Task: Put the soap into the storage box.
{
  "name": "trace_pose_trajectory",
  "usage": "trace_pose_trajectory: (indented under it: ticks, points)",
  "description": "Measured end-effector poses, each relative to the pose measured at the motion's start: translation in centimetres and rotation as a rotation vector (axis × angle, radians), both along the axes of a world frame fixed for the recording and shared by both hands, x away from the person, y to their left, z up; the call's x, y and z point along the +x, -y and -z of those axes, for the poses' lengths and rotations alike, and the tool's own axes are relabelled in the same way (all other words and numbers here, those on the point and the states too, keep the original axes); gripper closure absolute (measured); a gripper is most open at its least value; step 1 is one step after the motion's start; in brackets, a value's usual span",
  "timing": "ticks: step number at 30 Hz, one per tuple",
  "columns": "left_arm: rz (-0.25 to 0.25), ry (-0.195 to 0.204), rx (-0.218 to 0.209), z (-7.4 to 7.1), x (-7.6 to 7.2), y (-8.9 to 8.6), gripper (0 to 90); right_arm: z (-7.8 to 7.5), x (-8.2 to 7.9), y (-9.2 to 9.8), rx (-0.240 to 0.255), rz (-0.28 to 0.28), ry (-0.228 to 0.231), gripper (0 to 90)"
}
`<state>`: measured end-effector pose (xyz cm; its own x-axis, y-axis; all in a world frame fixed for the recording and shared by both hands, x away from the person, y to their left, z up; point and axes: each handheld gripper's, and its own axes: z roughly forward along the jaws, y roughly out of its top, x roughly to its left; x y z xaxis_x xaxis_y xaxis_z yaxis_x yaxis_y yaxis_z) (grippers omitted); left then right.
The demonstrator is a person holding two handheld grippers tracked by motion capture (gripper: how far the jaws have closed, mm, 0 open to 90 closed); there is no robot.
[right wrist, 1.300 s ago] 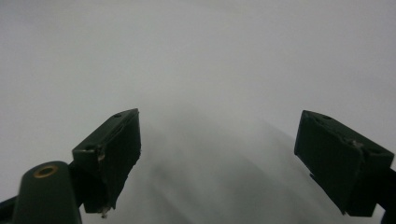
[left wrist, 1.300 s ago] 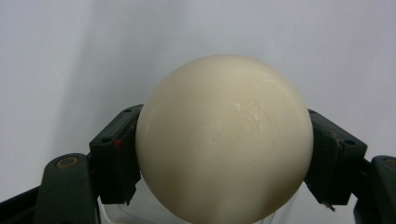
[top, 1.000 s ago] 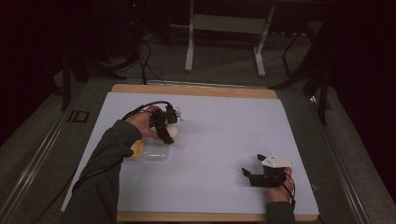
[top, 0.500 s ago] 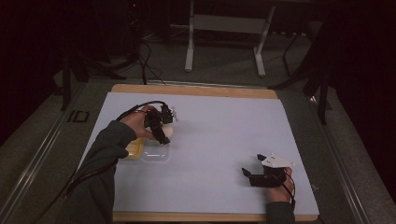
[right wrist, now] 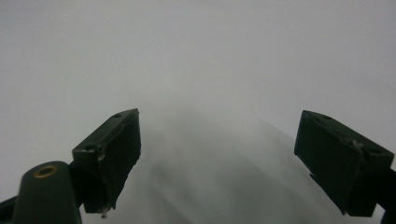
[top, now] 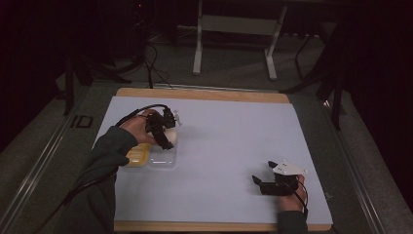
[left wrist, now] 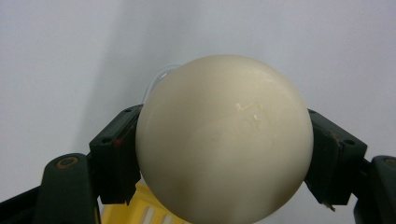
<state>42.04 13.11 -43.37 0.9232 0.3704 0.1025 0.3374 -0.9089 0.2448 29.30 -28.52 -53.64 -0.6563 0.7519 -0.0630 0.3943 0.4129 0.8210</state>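
A white sheet (top: 229, 156) covers the wooden tabletop (top: 204, 94). Beyond the table, a pale metal stand (top: 236, 29) rests on grey carpet (top: 234, 73), with dark cables (top: 151, 58) trailing nearby.

I count two grippers, my left gripper (top: 167, 136) and right gripper (top: 260, 184), one cream ball (left wrist: 224, 140), one yellow tray (top: 137, 155), one clear tray (top: 162, 160), one white mat (top: 234, 141), one table (top: 204, 93).

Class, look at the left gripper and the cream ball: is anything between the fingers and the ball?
Nothing visible. The left gripper has a finger pressed on each side of the ball, and nothing lies between them. A yellow tray sits just below it.
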Motion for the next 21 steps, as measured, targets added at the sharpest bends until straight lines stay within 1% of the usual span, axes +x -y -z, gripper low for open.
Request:
trace_pose_trajectory:
  ticks: [7, 21]
  points:
    - [0.001, 0.000, -0.002, -0.1, 0.0, -0.1, 24.4, 0.0, 0.0, 0.0, -0.001, 0.000, 0.000, 14.4]
    - [-0.029, -0.003, -0.019, 0.1, 0.0, -1.4, 24.3, 0.0, 0.0, 0.0, -0.001, 0.000, 0.000, 14.4]
